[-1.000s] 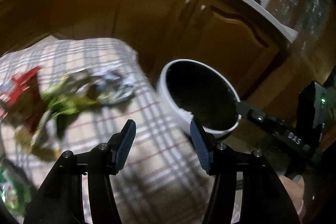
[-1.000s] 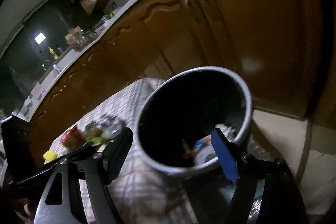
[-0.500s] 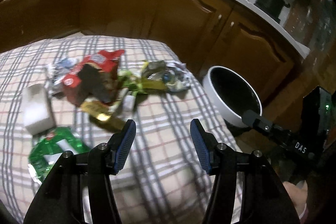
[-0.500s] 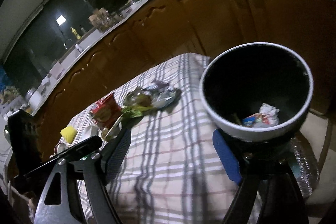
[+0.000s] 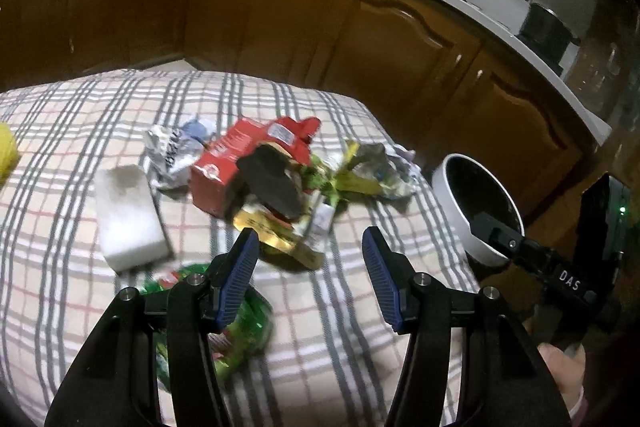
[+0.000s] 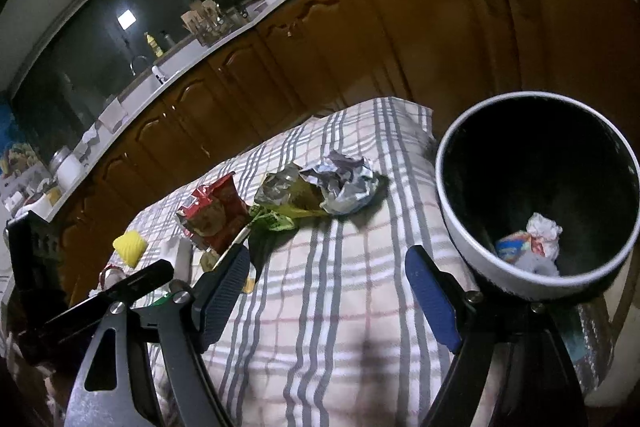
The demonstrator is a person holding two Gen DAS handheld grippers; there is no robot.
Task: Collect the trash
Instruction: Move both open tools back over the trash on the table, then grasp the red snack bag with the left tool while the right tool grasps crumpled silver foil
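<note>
A heap of trash lies on the plaid tablecloth (image 5: pixel 60 131): a torn red carton (image 5: pixel 236 155), a crumpled silver wrapper (image 5: pixel 172 151), a gold wrapper (image 5: pixel 276 235) and a green-yellow wrapper (image 5: pixel 360 179). My left gripper (image 5: pixel 310 243) hangs open just short of the heap, nothing between its fingers. A green bag (image 5: pixel 240 323) lies under its left finger. The white bin (image 5: pixel 454 215) stands off the table's right edge. In the right wrist view the bin (image 6: pixel 500 273) holds crumpled paper (image 6: pixel 542 227). My right gripper (image 6: pixel 328 267) is open over the cloth (image 6: pixel 340 307), left of the bin.
A white foam block (image 5: pixel 128 219) and a yellow object (image 5: pixel 6 151) lie left of the heap. Crumpled foil (image 6: pixel 344 183) sits nearest the bin. Brown cabinets (image 5: pixel 280 19) under a white counter stand behind the table. A hand (image 5: pixel 564 383) holds the right gripper.
Both views have swung left, from the bin toward the trash heap. The bin has slid from the middle to the right edge of each view. Both grippers' jaws look the same.
</note>
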